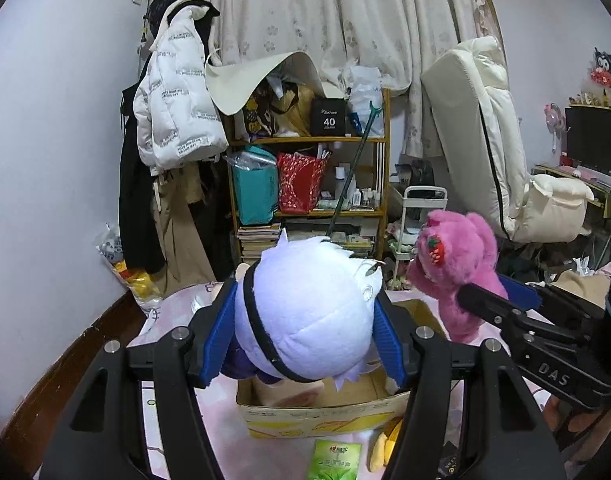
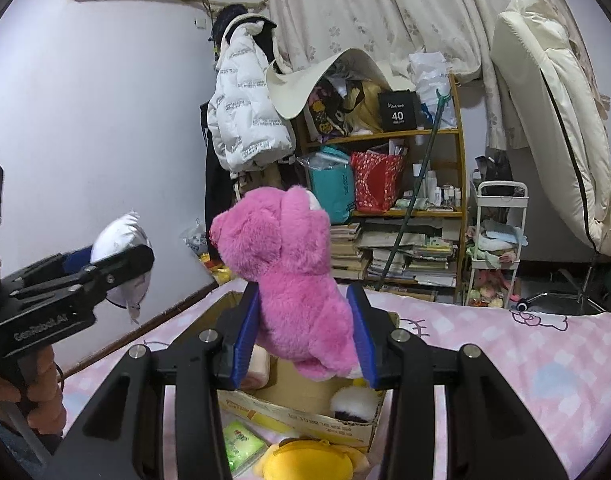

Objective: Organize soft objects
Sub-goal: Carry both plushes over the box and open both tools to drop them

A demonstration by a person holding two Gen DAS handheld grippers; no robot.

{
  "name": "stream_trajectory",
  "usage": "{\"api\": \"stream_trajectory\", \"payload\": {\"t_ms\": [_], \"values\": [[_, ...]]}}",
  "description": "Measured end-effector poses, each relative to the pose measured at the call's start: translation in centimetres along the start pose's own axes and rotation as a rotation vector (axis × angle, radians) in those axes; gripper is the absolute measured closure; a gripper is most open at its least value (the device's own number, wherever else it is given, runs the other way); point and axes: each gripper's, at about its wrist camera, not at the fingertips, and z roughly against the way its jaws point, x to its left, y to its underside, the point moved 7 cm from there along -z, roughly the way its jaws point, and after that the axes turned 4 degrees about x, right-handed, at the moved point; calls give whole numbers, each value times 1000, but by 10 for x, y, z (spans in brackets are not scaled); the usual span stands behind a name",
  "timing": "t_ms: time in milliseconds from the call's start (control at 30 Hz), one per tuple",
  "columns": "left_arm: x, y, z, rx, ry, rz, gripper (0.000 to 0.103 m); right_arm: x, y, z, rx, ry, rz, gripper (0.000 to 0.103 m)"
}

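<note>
1. The white plush doll is being gripped at its round head between the blue fingers of the left gripper, held above the cardboard box; only the left wrist view is showing its black strap and purple body; in the right wrist view just a white part of it is being seen behind the left gripper.
2. The pink plush bear is being clamped at its body between the fingers of the right gripper, also above the box; its strawberry-marked face is being shown only in the left wrist view, its back only in the right wrist view.
3. Inside the box, a pale pink soft item and a white-and-dark fluffy item are being shown in the right wrist view alone; the box is being carried by a bed with a pink sheet.
4. In front of the box, a yellow plush and a green packet are being cut off by the frame edge and the gripper arms; what the boxed items are cannot be told.
</note>
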Motion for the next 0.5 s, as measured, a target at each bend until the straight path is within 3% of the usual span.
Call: {"api": "stream_trajectory", "payload": {"t_ms": [167, 500], "values": [[2, 9, -16, 28, 7, -24, 41, -6, 13, -12, 21, -19, -2, 57], [10, 29, -43, 88, 35, 23, 41, -18, 25, -36, 60, -34, -12, 57]]}}
